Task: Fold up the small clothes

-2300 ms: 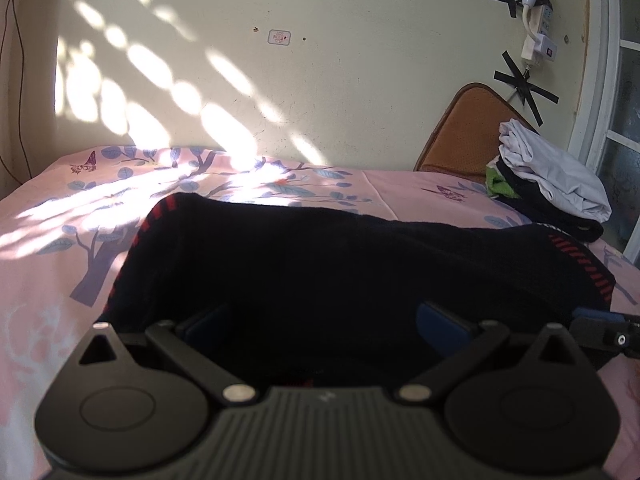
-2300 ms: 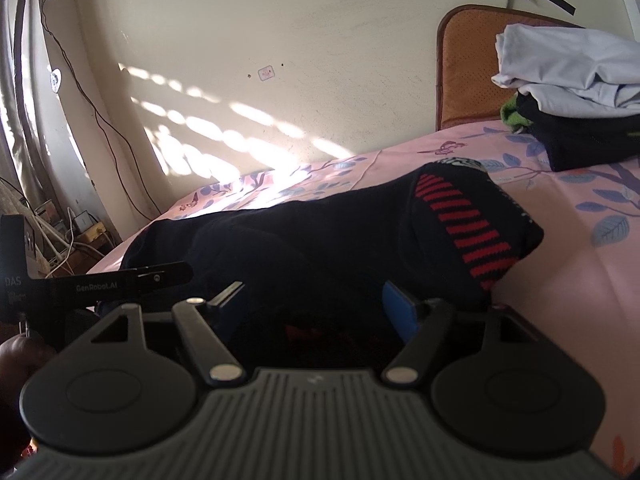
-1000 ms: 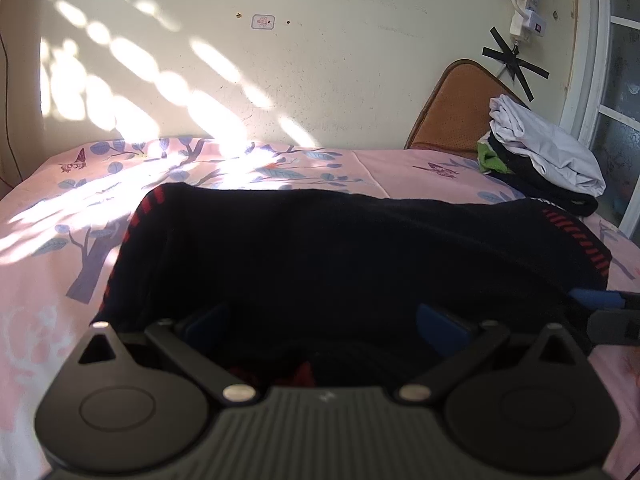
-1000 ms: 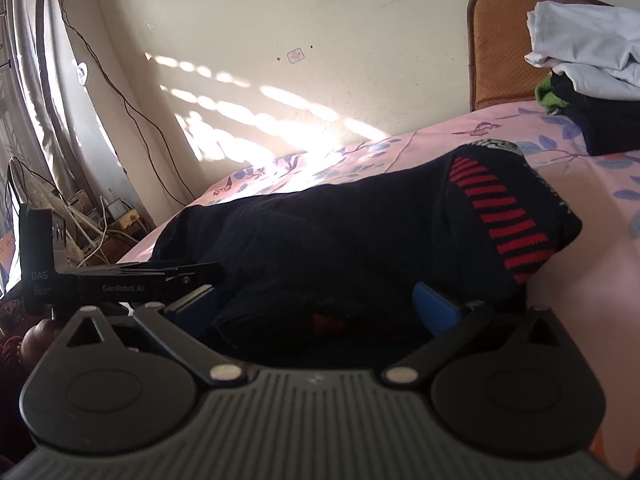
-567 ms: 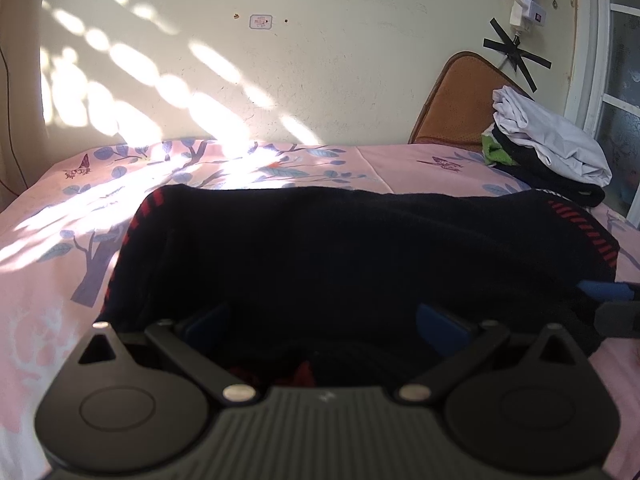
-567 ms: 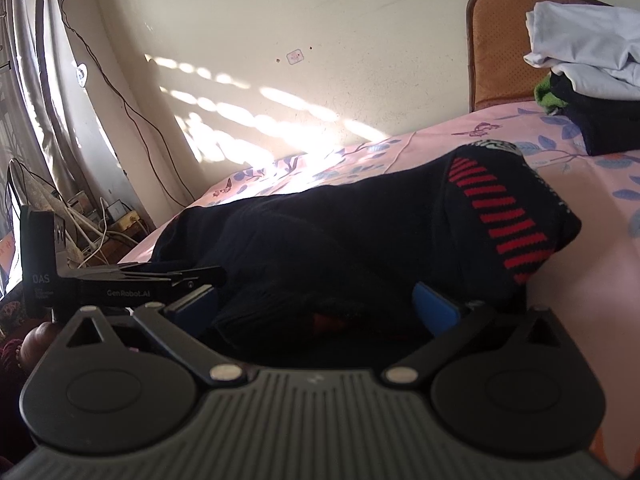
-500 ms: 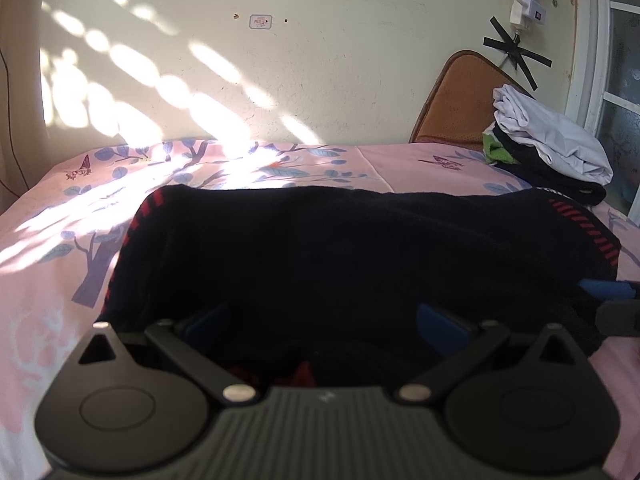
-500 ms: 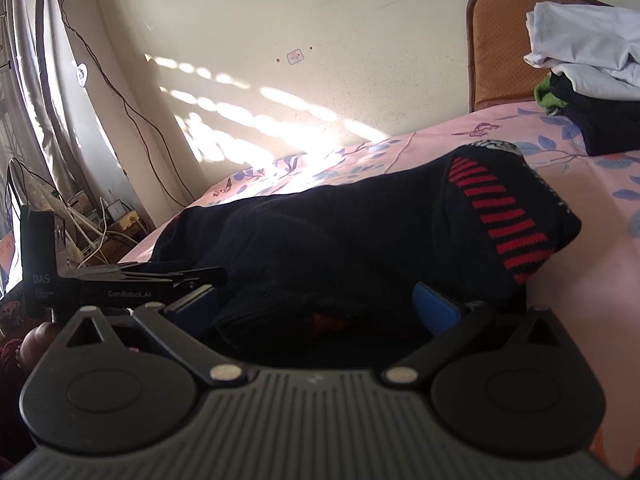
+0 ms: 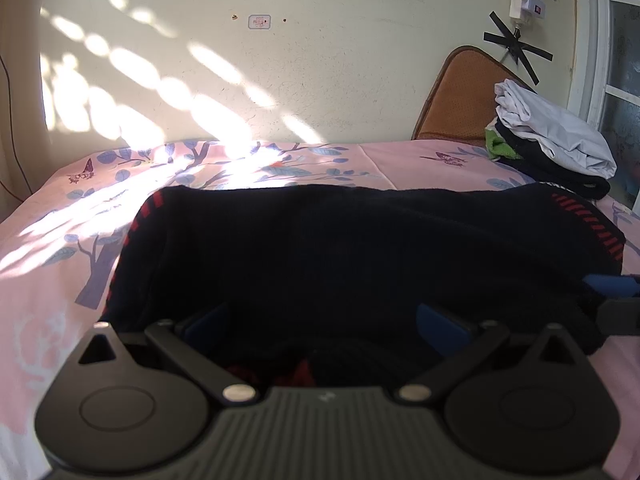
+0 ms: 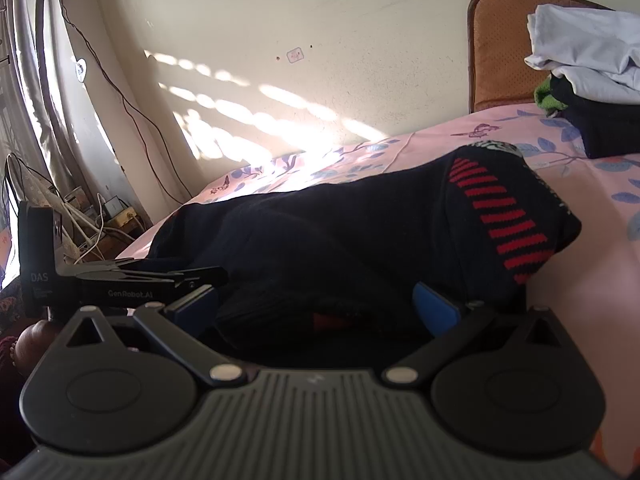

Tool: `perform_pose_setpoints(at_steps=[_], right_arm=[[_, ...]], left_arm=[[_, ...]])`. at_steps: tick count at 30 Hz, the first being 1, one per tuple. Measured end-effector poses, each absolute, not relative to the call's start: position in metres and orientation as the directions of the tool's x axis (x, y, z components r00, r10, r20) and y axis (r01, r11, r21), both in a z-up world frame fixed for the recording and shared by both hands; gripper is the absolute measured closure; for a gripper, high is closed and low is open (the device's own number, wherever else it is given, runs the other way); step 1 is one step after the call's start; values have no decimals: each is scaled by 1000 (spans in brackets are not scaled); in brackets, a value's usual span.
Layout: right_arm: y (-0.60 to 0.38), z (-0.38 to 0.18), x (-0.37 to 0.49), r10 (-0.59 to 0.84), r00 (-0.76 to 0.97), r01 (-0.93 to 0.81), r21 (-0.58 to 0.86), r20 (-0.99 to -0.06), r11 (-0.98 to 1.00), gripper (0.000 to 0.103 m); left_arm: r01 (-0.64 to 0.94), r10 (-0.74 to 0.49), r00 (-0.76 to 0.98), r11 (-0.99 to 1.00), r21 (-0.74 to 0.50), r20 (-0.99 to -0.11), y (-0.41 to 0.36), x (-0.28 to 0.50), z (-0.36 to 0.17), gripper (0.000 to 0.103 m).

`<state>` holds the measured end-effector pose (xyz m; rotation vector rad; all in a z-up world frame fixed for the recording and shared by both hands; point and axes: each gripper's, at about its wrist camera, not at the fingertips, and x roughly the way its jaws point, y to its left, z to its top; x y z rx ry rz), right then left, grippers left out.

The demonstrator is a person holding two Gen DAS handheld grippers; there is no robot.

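A black garment with red-striped edges [image 9: 340, 248] lies spread across the pink floral bed [image 9: 48, 272]; it also shows in the right wrist view [image 10: 360, 232]. My left gripper [image 9: 320, 324] is open, its blue pads on either side of the garment's near edge, with cloth bunched between them. My right gripper [image 10: 316, 308] is open too, straddling the near edge by the red-striped end [image 10: 504, 220]. The right gripper's fingers [image 9: 612, 288] show at the right edge of the left wrist view. The left gripper [image 10: 120, 280] shows at the left of the right wrist view.
A stack of folded clothes, white on top of black and green [image 9: 552, 148], sits at the far right of the bed against an orange-brown headboard [image 9: 456, 96]. A wall runs behind the bed. Cables and clutter [image 10: 92, 208] lie on the floor at the left.
Both views have shifted slightly, the left gripper edging a little nearer the wall. The jaws stay open around the garment's edge, and the garment lies much as before.
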<state>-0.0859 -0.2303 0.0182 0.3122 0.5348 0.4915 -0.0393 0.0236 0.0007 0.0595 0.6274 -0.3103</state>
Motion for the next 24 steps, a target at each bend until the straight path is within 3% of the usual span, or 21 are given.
perform_pose_setpoints(at_steps=[20, 24], right_arm=[[-221, 20, -88, 485, 754, -361, 338, -443, 869, 0], [-222, 21, -91, 482, 761, -356, 341, -434, 870, 0]], left_arm=[[302, -254, 765, 953, -18, -592, 22, -38, 0, 0], [302, -299, 782, 949, -87, -547, 36, -44, 4, 0]])
